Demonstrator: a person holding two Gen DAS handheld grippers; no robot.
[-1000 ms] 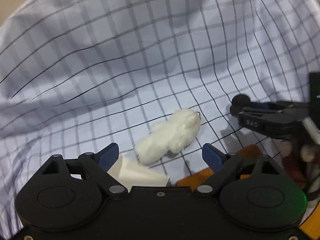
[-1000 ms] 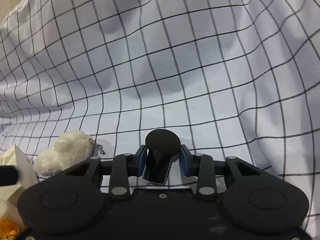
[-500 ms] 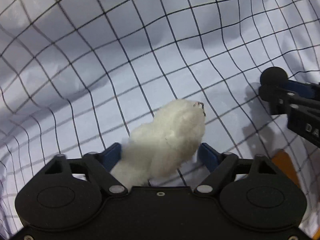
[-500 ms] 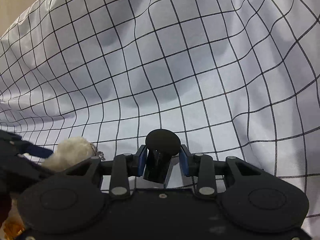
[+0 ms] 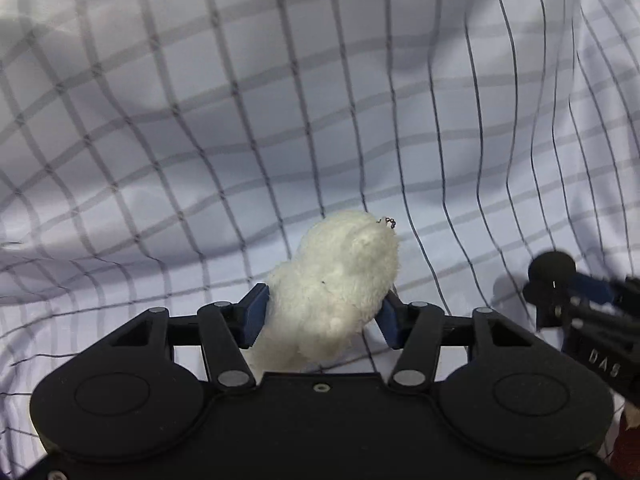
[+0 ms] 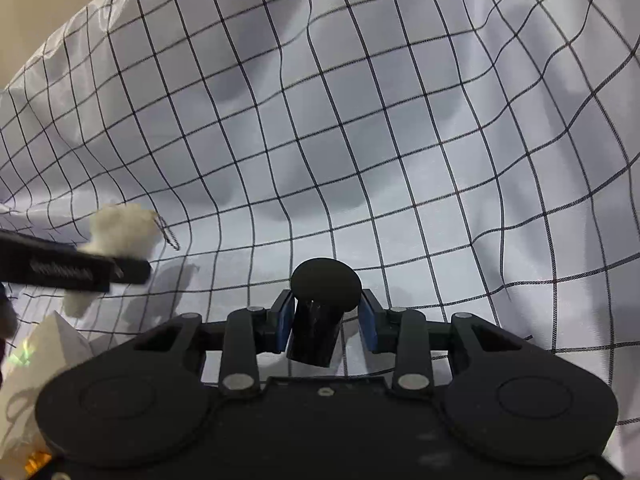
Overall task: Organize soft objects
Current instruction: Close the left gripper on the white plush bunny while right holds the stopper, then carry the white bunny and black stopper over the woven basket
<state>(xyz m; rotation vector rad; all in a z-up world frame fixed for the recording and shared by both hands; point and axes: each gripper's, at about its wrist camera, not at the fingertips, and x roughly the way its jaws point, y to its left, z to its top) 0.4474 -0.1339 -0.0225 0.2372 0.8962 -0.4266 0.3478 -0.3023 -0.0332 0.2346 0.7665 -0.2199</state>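
White and fluffy, the small plush toy with a bead chain (image 5: pixel 336 288) sits pinched between the blue pads of the left gripper (image 5: pixel 320 314), lifted above the grid-checked white cloth (image 5: pixel 280 120) that fills the background. To the right of the plush toy, the right gripper (image 6: pixel 324 320) is clenched on a black mushroom-shaped knob (image 6: pixel 320 308) — its round cap (image 5: pixel 552 268) pokes out past the fingertips. In the right wrist view a white wedge-shaped block (image 6: pixel 44 344) lies on the cloth below the plush toy (image 6: pixel 120 232) — blurred, near the frame's left edge.
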